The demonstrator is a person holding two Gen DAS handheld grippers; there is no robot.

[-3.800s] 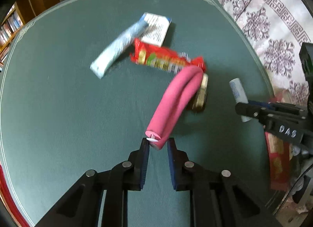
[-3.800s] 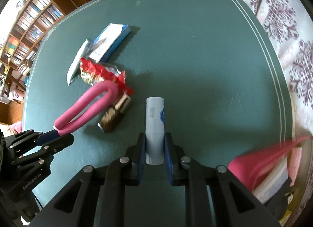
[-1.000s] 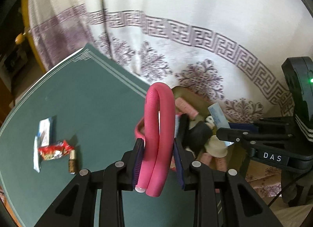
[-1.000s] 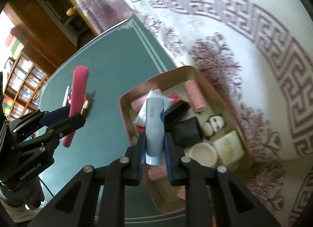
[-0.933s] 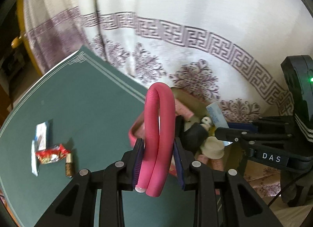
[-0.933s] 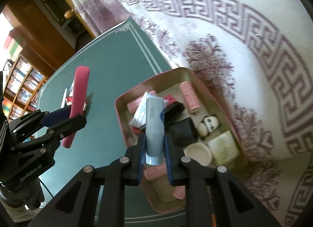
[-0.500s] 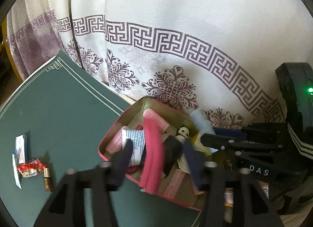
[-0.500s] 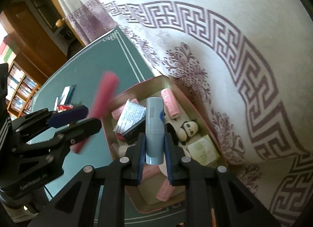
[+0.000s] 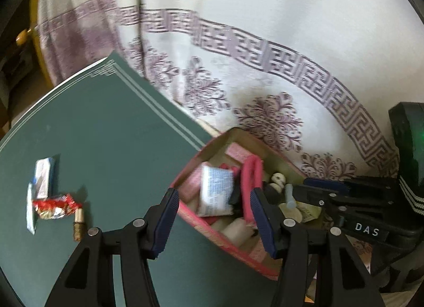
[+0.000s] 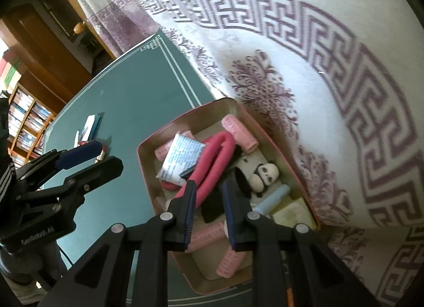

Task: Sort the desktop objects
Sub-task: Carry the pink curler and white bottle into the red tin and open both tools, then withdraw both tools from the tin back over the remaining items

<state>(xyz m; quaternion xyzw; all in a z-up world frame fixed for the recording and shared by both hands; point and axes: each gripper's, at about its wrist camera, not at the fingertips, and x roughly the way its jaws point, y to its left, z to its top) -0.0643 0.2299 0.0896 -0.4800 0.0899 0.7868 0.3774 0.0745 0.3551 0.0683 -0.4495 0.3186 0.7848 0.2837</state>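
Dropping looks done: pink curler (image 10: 214, 156) and blue tube (image 10: 275, 195) lie in the tin (image 10: 185, 117). Left gripper (image 9: 213, 195) stands half open, right gripper (image 10: 208, 185) has its fingers barely apart, both empty. Next, probably: the red wrapper (image 9: 54, 205), at nine o'clock on the bench (image 9: 106, 134).

The right claw (image 9: 312, 195) carries a white label reading "DAS". The left claw (image 10: 90, 158) has small lettering on its body, too blurred to read surely.

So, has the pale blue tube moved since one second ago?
Yes. The pale blue tube has left the right gripper and now lies inside the pink tin, beside the panda figure.
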